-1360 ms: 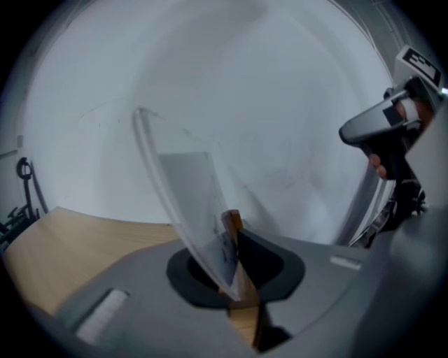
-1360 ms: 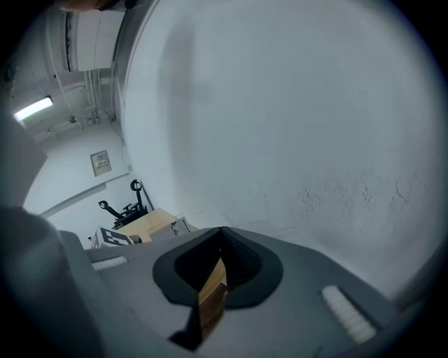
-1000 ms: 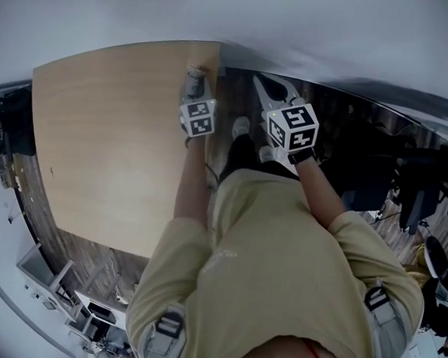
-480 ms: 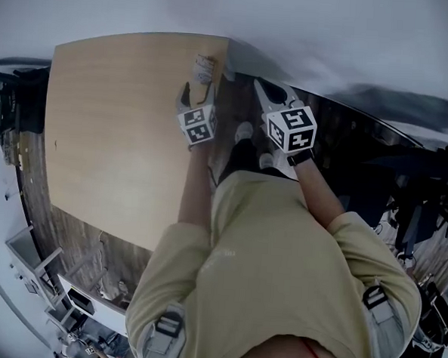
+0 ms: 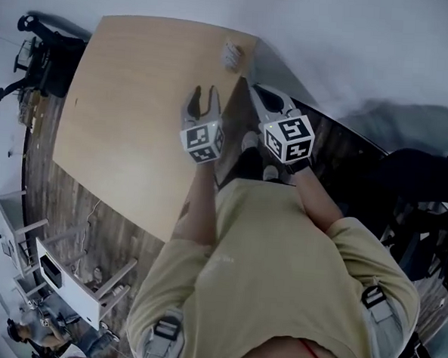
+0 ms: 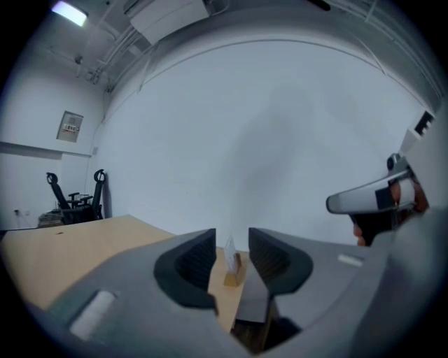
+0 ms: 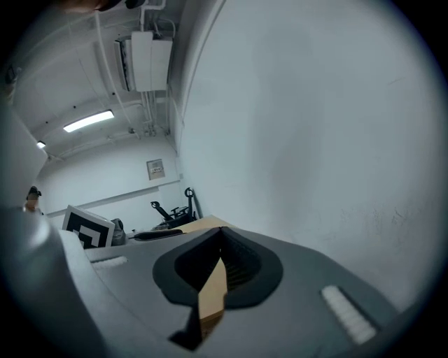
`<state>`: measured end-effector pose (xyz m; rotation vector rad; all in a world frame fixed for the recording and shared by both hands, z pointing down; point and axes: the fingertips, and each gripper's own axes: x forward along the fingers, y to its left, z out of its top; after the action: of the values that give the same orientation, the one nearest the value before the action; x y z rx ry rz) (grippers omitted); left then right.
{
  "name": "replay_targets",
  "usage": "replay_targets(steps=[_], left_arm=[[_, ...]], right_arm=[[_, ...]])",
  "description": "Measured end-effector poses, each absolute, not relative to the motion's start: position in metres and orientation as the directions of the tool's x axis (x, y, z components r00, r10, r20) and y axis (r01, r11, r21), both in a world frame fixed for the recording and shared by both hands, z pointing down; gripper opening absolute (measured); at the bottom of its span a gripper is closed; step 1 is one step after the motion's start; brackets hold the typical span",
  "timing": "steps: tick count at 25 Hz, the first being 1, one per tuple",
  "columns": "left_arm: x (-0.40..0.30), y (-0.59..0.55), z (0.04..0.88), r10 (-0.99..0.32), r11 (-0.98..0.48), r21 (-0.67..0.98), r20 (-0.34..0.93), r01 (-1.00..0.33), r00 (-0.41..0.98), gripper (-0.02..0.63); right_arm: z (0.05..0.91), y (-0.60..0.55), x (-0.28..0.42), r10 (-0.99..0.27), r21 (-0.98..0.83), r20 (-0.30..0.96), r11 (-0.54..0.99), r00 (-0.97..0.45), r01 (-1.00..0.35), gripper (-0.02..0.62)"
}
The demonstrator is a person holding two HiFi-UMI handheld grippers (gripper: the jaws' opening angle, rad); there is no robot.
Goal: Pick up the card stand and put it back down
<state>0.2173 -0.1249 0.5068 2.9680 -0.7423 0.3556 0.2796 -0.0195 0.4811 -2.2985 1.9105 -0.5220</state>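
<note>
The card stand (image 5: 232,55), a small wooden base with a white card upright in it, sits at the far right corner of the wooden table (image 5: 129,123). My left gripper (image 5: 203,97) hangs over the table short of the stand, apart from it. Its jaws have just been closing and stand partly open with nothing between them. In the left gripper view the card stand (image 6: 233,273) shows farther off through the gap of the left gripper (image 6: 232,238). My right gripper (image 5: 263,97) is shut and empty beyond the table's right edge, and its tips meet in the right gripper view (image 7: 222,234).
The table's right edge (image 5: 240,107) runs between the two grippers, with dark wood floor (image 5: 339,151) beyond it. Black office chairs (image 5: 43,50) stand past the table's far left. White shelving (image 5: 66,278) is at lower left. A pale wall (image 6: 280,140) rises behind the stand.
The left gripper was at the card stand, opened off it and drew back and up. The stand stays on the table corner. The right gripper also pulled back.
</note>
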Motion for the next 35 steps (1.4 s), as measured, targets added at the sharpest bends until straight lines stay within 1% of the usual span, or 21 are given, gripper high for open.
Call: replay_targets(steps=[1,3,4,9,14,17,20,23,29,35], left_arm=[[0.206,-0.118,0.498,-0.472,-0.874,0.008,0.223,-0.485,0.853,0.14],[0.183,-0.108,0.482,-0.505,-0.856,0.014,0.189,-0.517,0.842,0.093],[0.172,-0.103,0.475,-0.519,-0.848,0.015,0.173,-0.529,0.837,0.08],[0.13,-0.085,0.453,-0.562,-0.823,0.015,0.131,-0.568,0.817,0.042],[0.081,-0.087,0.441,-0.611,-0.791,-0.054,0.131,-0.61,0.781,0.002],[0.047,-0.093,0.434,-0.643,-0.763,-0.033,0.128,-0.645,0.755,0.002],[0.003,-0.101,0.43,-0.684,-0.725,-0.039,0.155,-0.688,0.713,0.002],[-0.04,-0.105,0.429,-0.712,-0.692,-0.008,0.167,-0.721,0.682,0.002],[-0.121,-0.104,0.42,-0.779,-0.616,0.026,0.132,-0.787,0.613,0.002],[-0.183,-0.112,0.405,-0.833,-0.547,0.02,0.091,-0.837,0.546,0.002]], right_arm=[[0.475,-0.018,0.266,-0.975,-0.291,0.181,-0.179,0.13,-0.94,0.006],[0.464,-0.016,0.24,-0.983,-0.277,0.161,-0.129,0.087,-0.952,0.006],[0.46,-0.015,0.227,-0.986,-0.27,0.153,-0.107,0.067,-0.957,0.006],[0.451,-0.013,0.188,-0.992,-0.268,0.129,-0.045,0.01,-0.962,0.006],[0.442,-0.025,0.155,-0.993,-0.272,0.111,0.01,-0.042,-0.962,0.006],[0.44,-0.035,0.134,-0.991,-0.274,0.116,0.026,-0.06,-0.961,0.006],[0.434,-0.047,0.102,-0.988,-0.277,0.122,0.054,-0.091,-0.959,0.006],[0.428,-0.058,0.068,-0.984,-0.266,0.122,0.09,-0.126,-0.96,0.006],[0.415,-0.072,-0.015,-0.959,-0.197,0.133,0.222,-0.25,-0.955,0.006],[0.395,-0.092,-0.085,-0.932,-0.1,0.106,0.337,-0.346,-0.936,0.006]])
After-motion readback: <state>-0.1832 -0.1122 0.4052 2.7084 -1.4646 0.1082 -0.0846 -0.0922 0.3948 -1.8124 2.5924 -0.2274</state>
